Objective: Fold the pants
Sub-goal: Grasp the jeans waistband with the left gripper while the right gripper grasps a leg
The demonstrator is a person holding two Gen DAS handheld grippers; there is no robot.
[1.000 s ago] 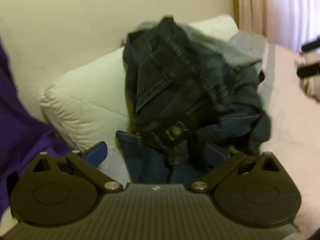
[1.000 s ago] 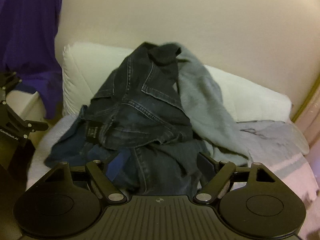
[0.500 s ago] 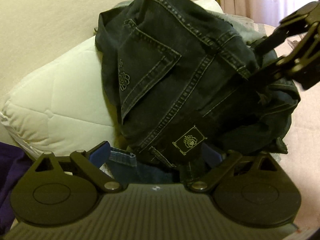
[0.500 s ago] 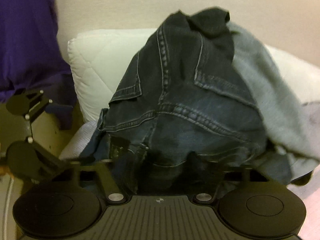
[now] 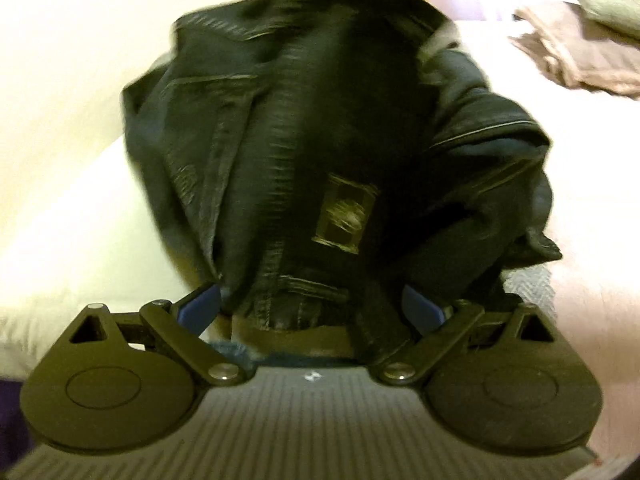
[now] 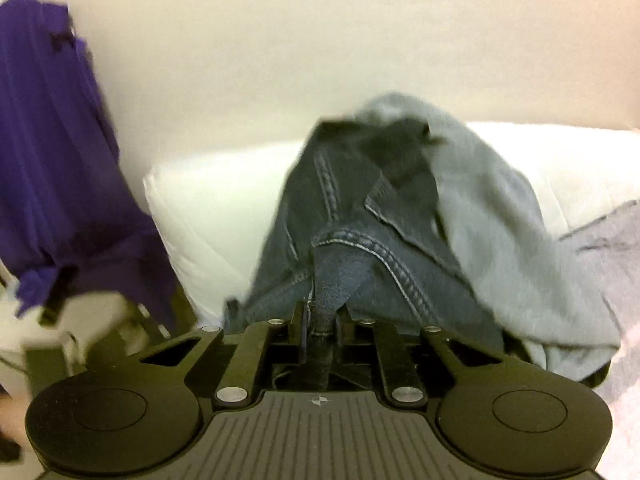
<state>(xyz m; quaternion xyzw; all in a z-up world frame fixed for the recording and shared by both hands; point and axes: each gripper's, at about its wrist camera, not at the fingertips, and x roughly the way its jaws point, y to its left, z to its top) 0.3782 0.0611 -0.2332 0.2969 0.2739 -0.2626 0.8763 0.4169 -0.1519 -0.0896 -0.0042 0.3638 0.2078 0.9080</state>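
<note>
The dark blue jeans [image 5: 320, 128] are a crumpled heap against a white pillow, blurred in the left wrist view. My left gripper [image 5: 310, 306] is open, its blue pads [image 5: 200, 308] wide apart, and the waistband with its label bulges between them. In the right wrist view the jeans [image 6: 360, 240] rise in a peak. My right gripper [image 6: 320, 322] is shut on a narrow fold of denim pinched upright between its fingers. What the left pads touch is hidden by the cloth.
A grey garment [image 6: 500, 240] drapes over the right side of the jeans. The white pillow [image 6: 208, 208] leans on a cream wall. Purple cloth [image 6: 52, 160] hangs at the left. Folded tan cloth [image 5: 580, 56] lies on the pink bed cover [image 5: 592, 240].
My right gripper went from open to shut on a fold of the jeans. The left gripper closed in on the heap, which now fills its view, and stayed open.
</note>
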